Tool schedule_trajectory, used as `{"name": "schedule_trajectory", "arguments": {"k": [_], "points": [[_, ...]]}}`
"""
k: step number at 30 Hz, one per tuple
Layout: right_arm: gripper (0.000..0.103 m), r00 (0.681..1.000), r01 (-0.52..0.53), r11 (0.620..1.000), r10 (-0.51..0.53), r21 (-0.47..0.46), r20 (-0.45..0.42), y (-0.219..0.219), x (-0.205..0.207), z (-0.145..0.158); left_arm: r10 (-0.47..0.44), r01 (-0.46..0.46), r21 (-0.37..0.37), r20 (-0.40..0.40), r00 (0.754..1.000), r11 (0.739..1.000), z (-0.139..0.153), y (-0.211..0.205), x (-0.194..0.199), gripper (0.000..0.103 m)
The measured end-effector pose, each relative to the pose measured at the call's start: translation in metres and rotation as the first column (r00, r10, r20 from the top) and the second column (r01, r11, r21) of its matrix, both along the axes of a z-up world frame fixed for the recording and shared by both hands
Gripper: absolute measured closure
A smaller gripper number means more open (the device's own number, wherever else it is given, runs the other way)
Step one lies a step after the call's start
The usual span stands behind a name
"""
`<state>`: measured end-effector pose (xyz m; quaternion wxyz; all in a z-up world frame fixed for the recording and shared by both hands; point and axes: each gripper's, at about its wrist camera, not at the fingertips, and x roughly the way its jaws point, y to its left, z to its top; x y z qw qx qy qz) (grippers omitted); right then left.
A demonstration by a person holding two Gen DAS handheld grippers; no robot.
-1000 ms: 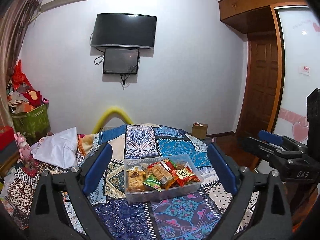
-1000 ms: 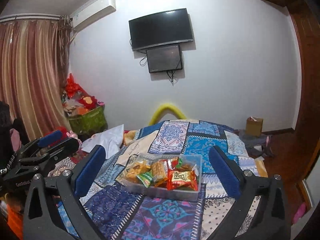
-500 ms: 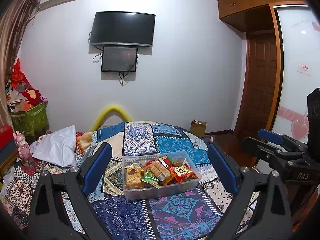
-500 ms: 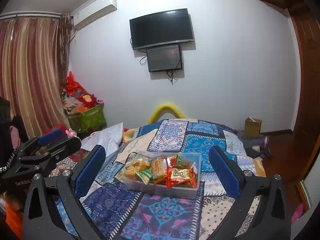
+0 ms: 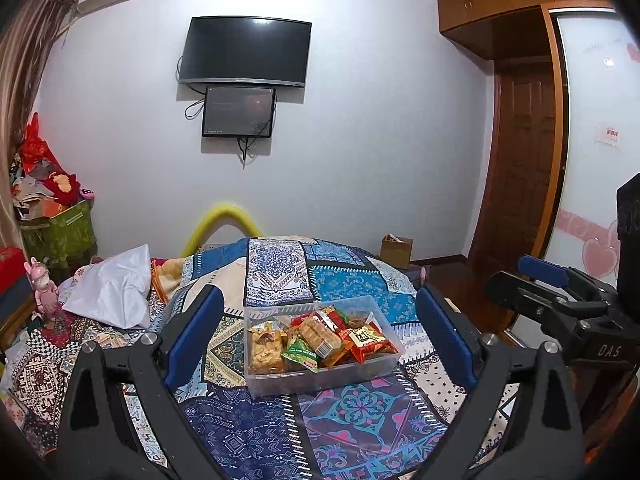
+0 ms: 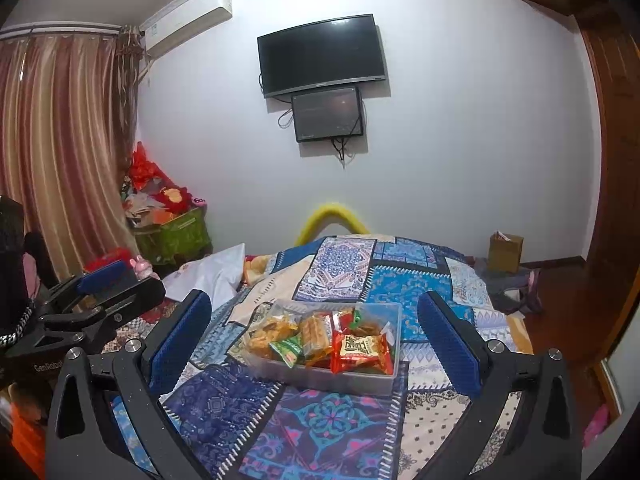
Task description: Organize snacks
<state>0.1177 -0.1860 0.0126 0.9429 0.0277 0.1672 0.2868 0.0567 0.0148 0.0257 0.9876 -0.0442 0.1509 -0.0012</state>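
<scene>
Both views have shifted only slightly over the last second: the clear plastic box [image 5: 320, 364] sits a touch lower between the fingers in the left view, and little else differs.

Taking the box as landmark and going left to right: the left tongs [image 5: 320, 336] are spread wide, empty, their blue pads flanking the box from short of it. The right tongs [image 6: 316, 344] are likewise spread and empty, just to the right of the left pair, also aimed at the box. Held this way, each pair frames the box, which I judge suits a reach into it, though neither touches anything.

The box rests on the patchwork bedspread [image 5: 352, 408], near the foot of the bed. Inside, the snack packets [image 5: 316, 338] lie loosely heaped: a pale yellow packet at the left end, a small green one [image 6: 287, 349] beside it, a tan biscuit pack in the middle, and a red-and-orange packet [image 6: 362, 352] at the right.

All visible snacks lie in the box; none shows on the bedspread around it. That fits snacks already gathered, or a jumble awaiting sorting.
</scene>
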Motion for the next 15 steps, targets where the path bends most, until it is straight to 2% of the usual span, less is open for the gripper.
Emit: {"name": "schedule_trajectory", "arguments": {"k": [15], "points": [[0.000, 1.000, 0.009, 1.000, -0.009, -0.003, -0.005, -0.0019, 0.0007, -0.0009, -0.006, 0.006, 0.006, -0.007, 1.000, 1.000, 0.0009, -0.0057, 0.0016, 0.005]]}}
